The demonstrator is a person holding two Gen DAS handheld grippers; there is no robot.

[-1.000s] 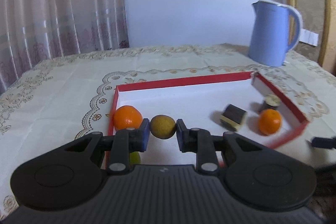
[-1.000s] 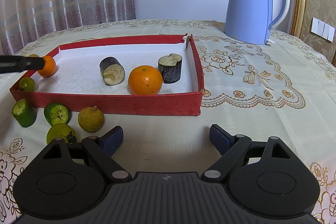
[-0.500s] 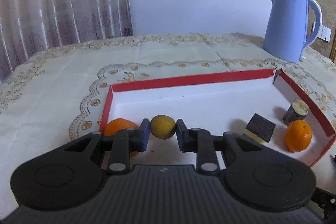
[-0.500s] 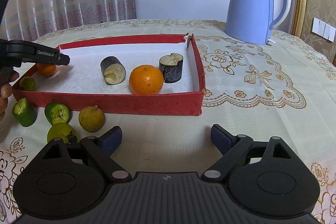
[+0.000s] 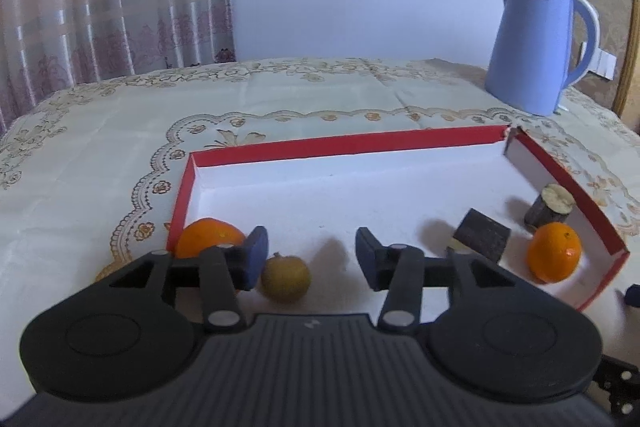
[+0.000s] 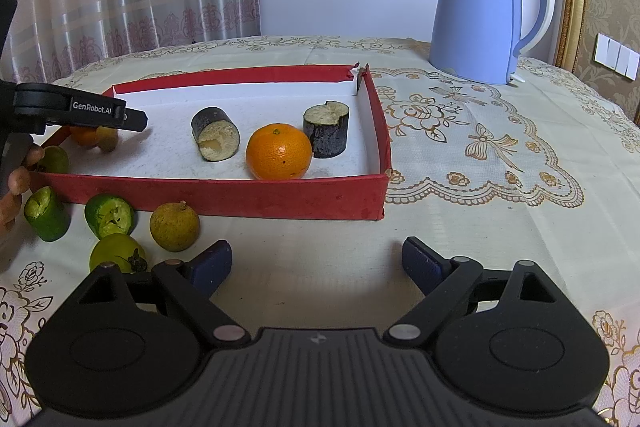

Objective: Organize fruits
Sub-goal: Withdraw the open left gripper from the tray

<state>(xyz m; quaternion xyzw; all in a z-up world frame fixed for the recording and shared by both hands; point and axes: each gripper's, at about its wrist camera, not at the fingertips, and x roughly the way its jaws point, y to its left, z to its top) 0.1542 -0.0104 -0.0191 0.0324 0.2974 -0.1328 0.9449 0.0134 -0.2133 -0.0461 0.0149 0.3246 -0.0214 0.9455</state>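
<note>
Where jaws just opened: round rough-skinned fruit [image 5: 285,279] | white-lined tray [image 5: 344,147]

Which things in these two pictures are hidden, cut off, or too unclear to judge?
- Left wrist view: the orange in the red tray's corner is half hidden behind the left gripper.
- Right wrist view: the small brownish-yellow fruit is partly covered by that gripper's black finger.
- Right wrist view: the person's hand is cut off by the left edge.
- Left wrist view: the right gripper is only a dark tip at the right edge.

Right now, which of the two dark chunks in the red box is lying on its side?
The left dark chunk: its pale cut end faces us. The other chunk, right of the orange, stands upright.
</note>
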